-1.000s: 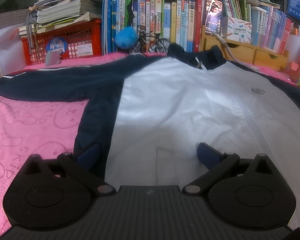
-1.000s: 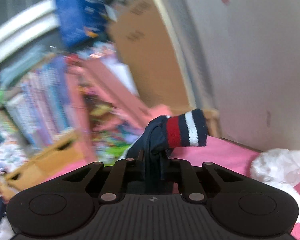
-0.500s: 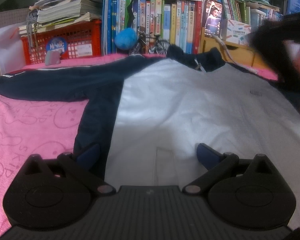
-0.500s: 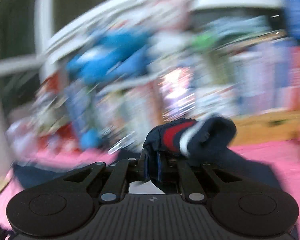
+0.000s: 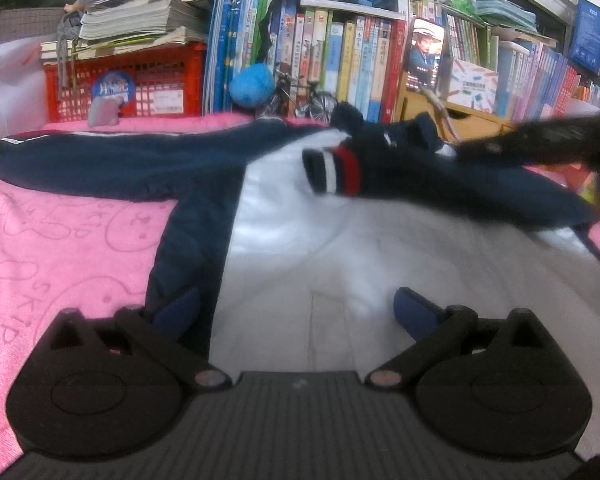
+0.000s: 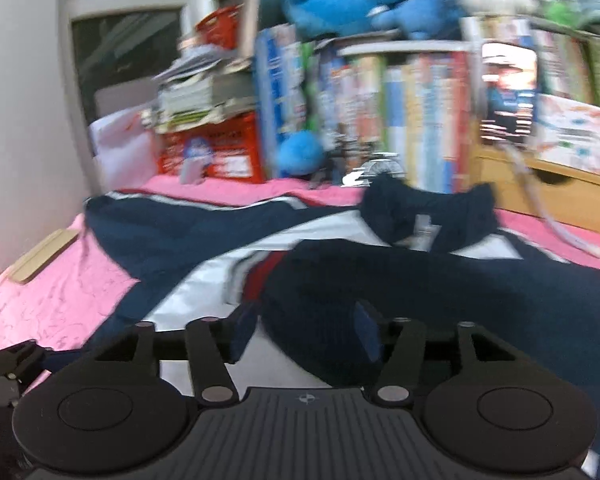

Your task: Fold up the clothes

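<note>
– Navy sleeve (image 5: 440, 184) – where, which way?
– Lies across white jacket (image 5: 300, 248) chest, long axis sideways, striped cuff (image 5: 332, 170) toward centre; a sec ago it was lifted off to the side.
– Grippers?
– Right gripper (image 6: 306, 330) just let go, jaws apart over sleeve. Left gripper (image 5: 296, 308) wide apart at hem.

Dim indoor light, strong fisheye distortion – both views.
Left wrist view mostly sharp; right wrist view motion-blurred, bookshelf (image 6: 400, 120) smeared (edges curve, corners vignette dark).
</note>
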The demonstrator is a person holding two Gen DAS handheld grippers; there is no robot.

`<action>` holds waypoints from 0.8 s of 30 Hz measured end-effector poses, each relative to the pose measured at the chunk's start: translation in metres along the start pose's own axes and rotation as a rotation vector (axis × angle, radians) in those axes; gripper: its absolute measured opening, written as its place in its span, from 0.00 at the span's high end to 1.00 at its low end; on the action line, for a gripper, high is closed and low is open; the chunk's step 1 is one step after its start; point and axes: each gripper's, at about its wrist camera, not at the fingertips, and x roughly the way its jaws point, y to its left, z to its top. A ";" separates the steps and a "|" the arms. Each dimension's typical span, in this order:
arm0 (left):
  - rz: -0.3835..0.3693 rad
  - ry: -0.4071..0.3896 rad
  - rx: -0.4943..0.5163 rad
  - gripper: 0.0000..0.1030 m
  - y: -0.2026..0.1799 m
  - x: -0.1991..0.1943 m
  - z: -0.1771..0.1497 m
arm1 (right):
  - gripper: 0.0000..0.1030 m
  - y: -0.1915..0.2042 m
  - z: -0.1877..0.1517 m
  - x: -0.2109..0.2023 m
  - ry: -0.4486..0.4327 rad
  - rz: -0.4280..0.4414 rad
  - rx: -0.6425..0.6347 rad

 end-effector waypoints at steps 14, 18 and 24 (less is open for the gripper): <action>-0.141 -0.005 -0.278 0.00 0.026 -0.016 0.030 | 0.36 -0.068 -0.094 -0.062 0.077 -0.246 0.032; -0.193 -0.029 -0.317 0.00 0.026 -0.006 0.057 | 0.23 -0.069 -0.096 -0.056 0.101 -0.237 0.038; -0.185 0.025 -0.406 0.00 0.014 0.050 0.078 | 0.15 -0.066 -0.095 -0.053 0.114 -0.237 0.023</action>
